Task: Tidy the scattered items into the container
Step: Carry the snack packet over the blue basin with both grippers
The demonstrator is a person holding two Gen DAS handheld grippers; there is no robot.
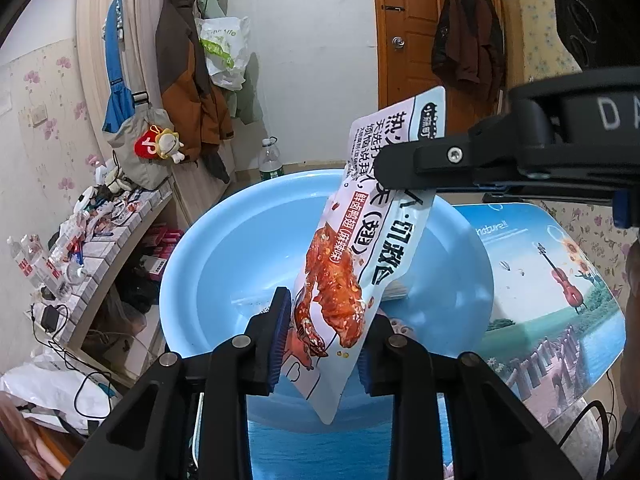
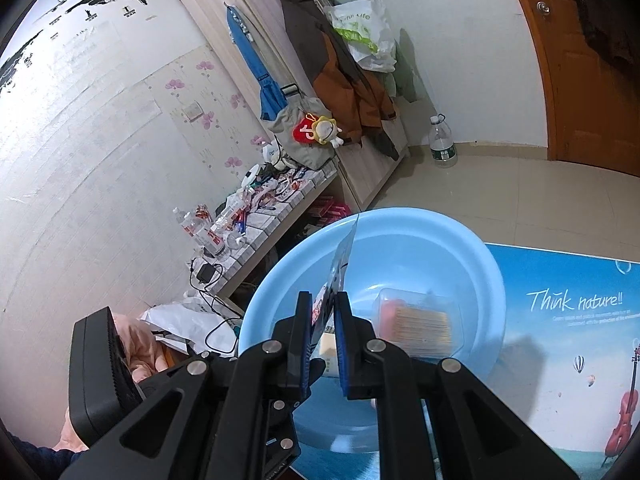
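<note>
A long white snack packet (image 1: 340, 264) printed with a red chicken wing hangs tilted over the light blue basin (image 1: 224, 264). My left gripper (image 1: 324, 320) is shut on its lower part, blue pads against both side edges. My right gripper (image 1: 384, 168) reaches in from the right and pinches the packet's upper half. In the right wrist view the packet (image 2: 344, 256) shows edge-on, clamped between the right gripper's (image 2: 324, 304) pads. Inside the basin (image 2: 420, 240) lie a clear plastic box of thin sticks (image 2: 416, 320) and a pale yellow item, mostly hidden.
The basin stands on a table covered by a printed nature mat (image 2: 560, 340). A cluttered low shelf (image 2: 256, 216) with bottles and cables runs along the left wall. A water bottle (image 2: 442, 144) is on the floor by hanging coats and a wooden door.
</note>
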